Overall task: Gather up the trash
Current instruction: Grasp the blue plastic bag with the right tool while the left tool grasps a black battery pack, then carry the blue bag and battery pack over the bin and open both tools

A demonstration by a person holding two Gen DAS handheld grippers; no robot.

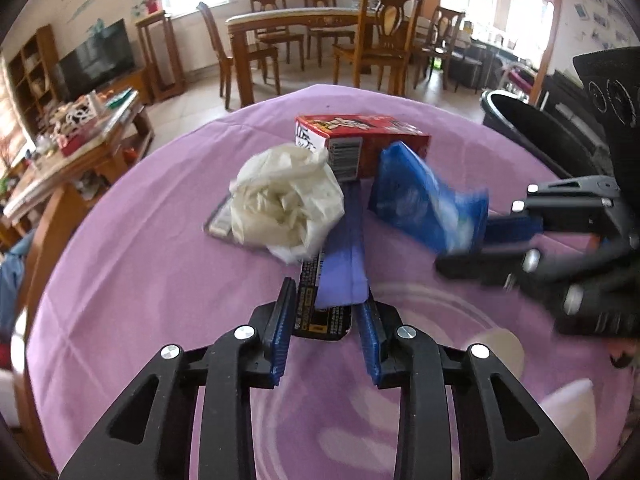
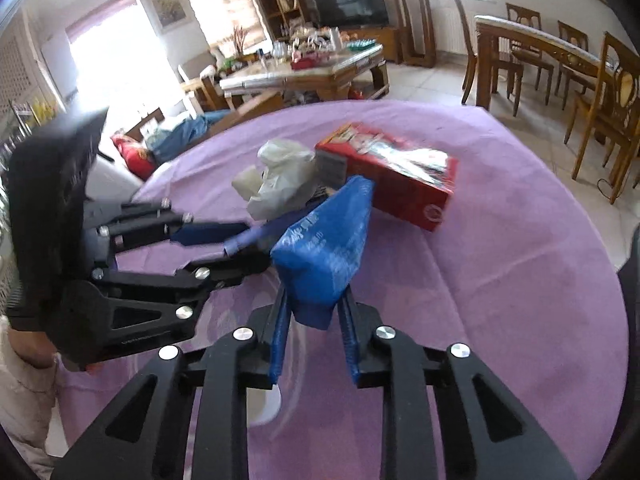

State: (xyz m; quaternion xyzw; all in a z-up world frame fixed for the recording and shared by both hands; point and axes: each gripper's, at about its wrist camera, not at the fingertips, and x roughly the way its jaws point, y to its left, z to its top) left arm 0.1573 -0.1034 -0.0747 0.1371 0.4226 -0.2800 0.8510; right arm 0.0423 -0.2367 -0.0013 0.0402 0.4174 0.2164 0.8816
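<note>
On a purple tablecloth (image 1: 140, 280) lie a crumpled whitish plastic bag (image 1: 286, 204), a red carton (image 1: 360, 136) and a long dark flat wrapper (image 1: 332, 276). My left gripper (image 1: 326, 322) is closed on the near end of the dark wrapper. My right gripper (image 2: 314, 322) is shut on a blue packet (image 2: 326, 252) and holds it above the cloth; it shows at the right of the left wrist view (image 1: 476, 236), with the blue packet (image 1: 424, 200) in it. The red carton (image 2: 396, 176) and the plastic bag (image 2: 280, 176) lie behind it.
A black bin (image 1: 540, 132) stands beyond the table's right edge. A clear glass dish (image 1: 440, 320) sits on the cloth near me. Wooden dining table and chairs (image 1: 320, 36) stand behind, a cluttered coffee table (image 2: 304, 68) to the side.
</note>
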